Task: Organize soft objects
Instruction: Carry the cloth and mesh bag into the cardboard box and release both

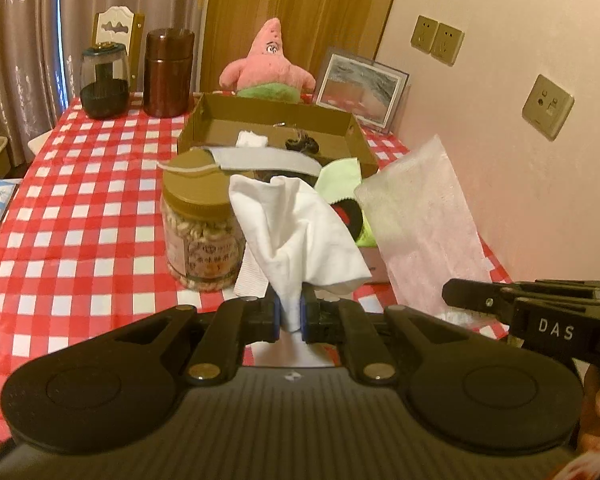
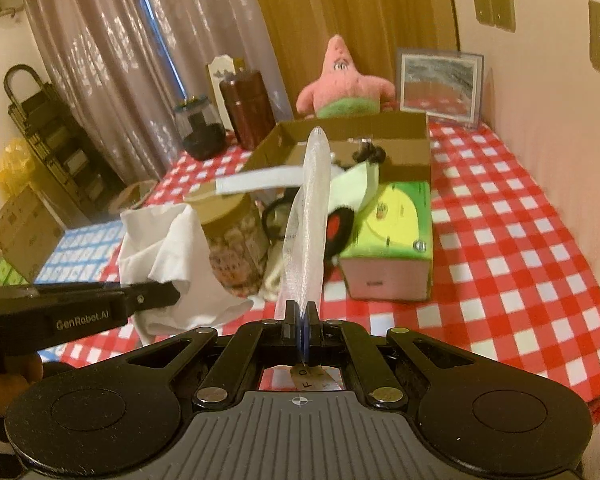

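left gripper [image 1: 290,312] pinching white cloth [image 1: 300,236], beside jar [image 1: 198,232]

Two wrist views, side by side — both facing cardboard box [image 1: 276,128]

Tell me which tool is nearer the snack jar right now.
Left. The left tool, shut on the white cloth, sits just in front of the snack jar. The right tool, shut on the translucent sheet, is off to the jar's right.
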`<move>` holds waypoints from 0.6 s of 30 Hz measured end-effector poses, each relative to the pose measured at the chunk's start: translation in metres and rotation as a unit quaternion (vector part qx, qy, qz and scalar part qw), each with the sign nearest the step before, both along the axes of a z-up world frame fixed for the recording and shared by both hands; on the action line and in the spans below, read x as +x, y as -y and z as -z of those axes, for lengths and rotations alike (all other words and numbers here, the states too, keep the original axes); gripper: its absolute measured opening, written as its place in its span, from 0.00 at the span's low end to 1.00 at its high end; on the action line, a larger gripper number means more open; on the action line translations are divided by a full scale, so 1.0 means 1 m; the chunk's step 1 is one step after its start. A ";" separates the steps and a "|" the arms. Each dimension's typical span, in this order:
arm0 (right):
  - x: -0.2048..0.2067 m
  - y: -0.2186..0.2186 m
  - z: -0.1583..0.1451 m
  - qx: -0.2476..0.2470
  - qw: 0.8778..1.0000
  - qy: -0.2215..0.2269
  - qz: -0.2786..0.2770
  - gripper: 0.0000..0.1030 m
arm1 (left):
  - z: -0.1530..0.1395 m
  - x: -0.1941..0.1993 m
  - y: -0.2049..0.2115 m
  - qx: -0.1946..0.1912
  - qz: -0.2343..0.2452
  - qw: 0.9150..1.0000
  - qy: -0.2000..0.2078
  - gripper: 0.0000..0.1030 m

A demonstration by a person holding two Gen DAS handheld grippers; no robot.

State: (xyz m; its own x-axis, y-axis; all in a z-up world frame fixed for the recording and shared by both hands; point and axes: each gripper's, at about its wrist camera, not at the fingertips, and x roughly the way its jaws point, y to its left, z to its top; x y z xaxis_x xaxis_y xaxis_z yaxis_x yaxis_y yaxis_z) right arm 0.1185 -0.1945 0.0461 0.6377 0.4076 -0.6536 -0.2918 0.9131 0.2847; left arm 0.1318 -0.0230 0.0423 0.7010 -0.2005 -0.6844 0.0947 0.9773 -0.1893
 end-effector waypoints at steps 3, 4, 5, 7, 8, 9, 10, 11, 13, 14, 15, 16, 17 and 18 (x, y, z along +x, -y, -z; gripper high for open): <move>0.004 -0.001 -0.008 0.006 1.000 0.007 0.001 0.01 | -0.006 0.004 0.000 -0.004 -0.001 1.000 0.004 0.08; 0.006 0.000 -0.009 0.007 1.000 0.008 0.000 0.01 | -0.007 0.006 0.000 -0.006 -0.002 1.000 0.006 0.08; 0.008 0.000 -0.011 0.009 1.000 0.008 0.000 0.01 | -0.009 0.008 0.000 -0.007 -0.002 1.000 0.008 0.08; 0.011 0.002 -0.015 0.013 1.000 0.010 0.002 0.01 | -0.012 0.014 0.001 -0.009 0.002 1.000 0.008 0.08; 0.012 0.003 -0.017 0.013 1.000 0.011 0.002 0.01 | -0.014 0.018 0.002 -0.009 0.004 1.000 0.009 0.08; 0.014 0.004 -0.019 0.013 1.000 0.012 0.001 0.01 | -0.016 0.021 0.003 -0.009 0.006 1.000 0.010 0.08; 0.016 0.006 -0.021 0.013 1.000 0.013 0.002 0.01 | -0.018 0.025 0.003 -0.009 0.008 1.000 0.012 0.08; 0.018 0.008 -0.023 0.014 1.000 0.015 0.004 0.01 | -0.020 0.030 0.004 -0.011 0.011 1.000 0.014 0.08; 0.022 0.013 -0.025 0.018 1.000 0.016 0.010 0.01 | -0.023 0.039 0.005 -0.014 0.015 1.000 0.015 0.08; 0.026 0.016 -0.026 0.019 1.000 0.016 0.013 0.01 | -0.025 0.043 0.005 -0.012 0.017 1.000 0.017 0.08; 0.029 0.018 -0.027 0.019 1.000 0.017 0.015 0.01 | -0.027 0.049 0.005 -0.012 0.019 1.000 0.019 0.08; 0.034 0.020 -0.029 0.019 1.000 0.018 0.018 0.01 | -0.029 0.054 0.005 -0.013 0.020 0.999 0.021 0.08; 0.039 0.022 -0.031 0.018 0.999 0.020 0.020 0.01 | -0.030 0.059 0.004 -0.015 0.021 0.999 0.022 0.08; 0.044 0.024 -0.033 0.017 0.999 0.022 0.022 0.01 | -0.032 0.065 0.004 -0.015 0.022 0.999 0.024 0.08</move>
State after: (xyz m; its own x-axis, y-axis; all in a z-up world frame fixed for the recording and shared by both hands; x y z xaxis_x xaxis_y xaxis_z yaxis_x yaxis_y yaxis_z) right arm 0.1623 -0.2186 0.0787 0.6837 0.4000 -0.6104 -0.2647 0.9154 0.3034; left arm 0.1968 -0.0272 0.0747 0.7226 -0.2513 -0.6440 0.1463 0.9661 -0.2128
